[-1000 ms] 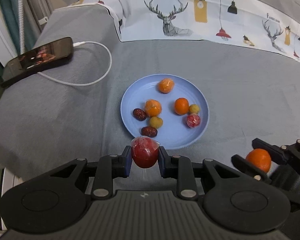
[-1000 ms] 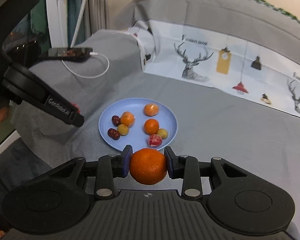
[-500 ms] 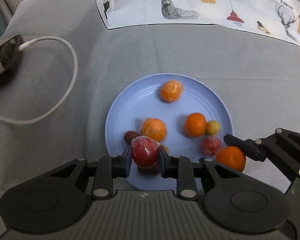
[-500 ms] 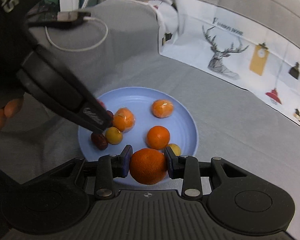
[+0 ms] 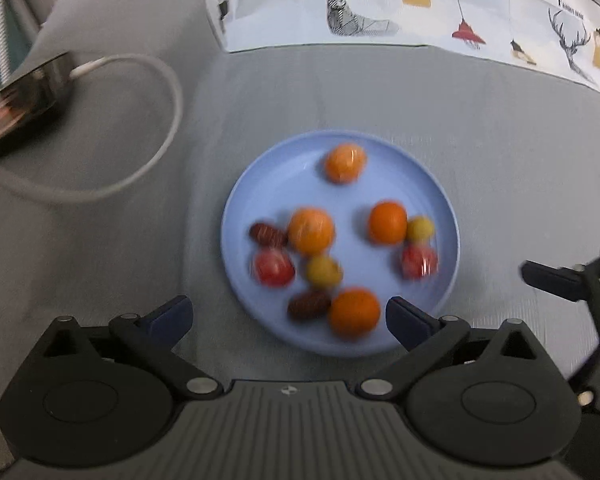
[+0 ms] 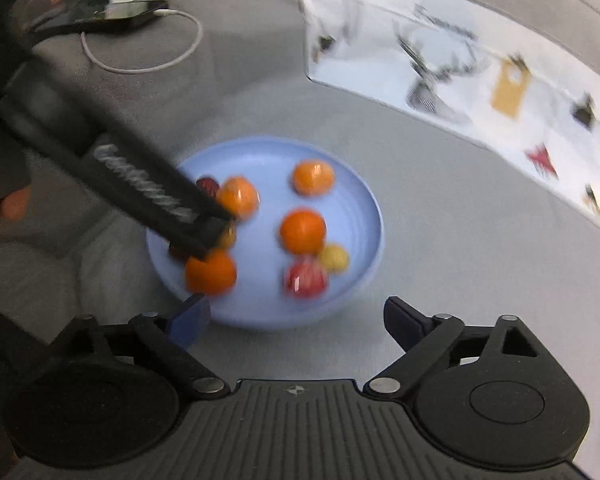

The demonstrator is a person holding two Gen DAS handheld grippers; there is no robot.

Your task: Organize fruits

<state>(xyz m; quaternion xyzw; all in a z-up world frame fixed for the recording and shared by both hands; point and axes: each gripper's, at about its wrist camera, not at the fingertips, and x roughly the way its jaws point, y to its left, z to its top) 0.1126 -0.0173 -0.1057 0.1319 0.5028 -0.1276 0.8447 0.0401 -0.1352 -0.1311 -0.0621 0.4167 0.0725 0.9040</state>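
1. Sitting on a grey bed cover (image 5: pixel 380 92), the blue plate (image 5: pixel 268 184) holds all the fruit in sight.
2. Four oranges lie on it: one at the far side (image 5: pixel 345 162), two mid-plate (image 5: pixel 311 230) (image 5: pixel 387 222), and one by the near rim (image 5: pixel 354 313).
3. Two plastic-wrapped red fruits (image 5: pixel 273 267) (image 5: pixel 418 261), two small yellow fruits (image 5: pixel 323 271) (image 5: pixel 419 228) and two dark red dates (image 5: pixel 268 234) (image 5: pixel 309 304) fill the gaps.
4. The left tool (image 5: pixel 288 314) hovers at the plate's near edge, its jaws opening wide with nothing gripped.
5. The right tool (image 6: pixel 296 316) is likewise opening and empty, just short of the rim.
6. A phone (image 5: pixel 18 100) on a white cable (image 5: pixel 148 168) lies well apart, on the bed's left.
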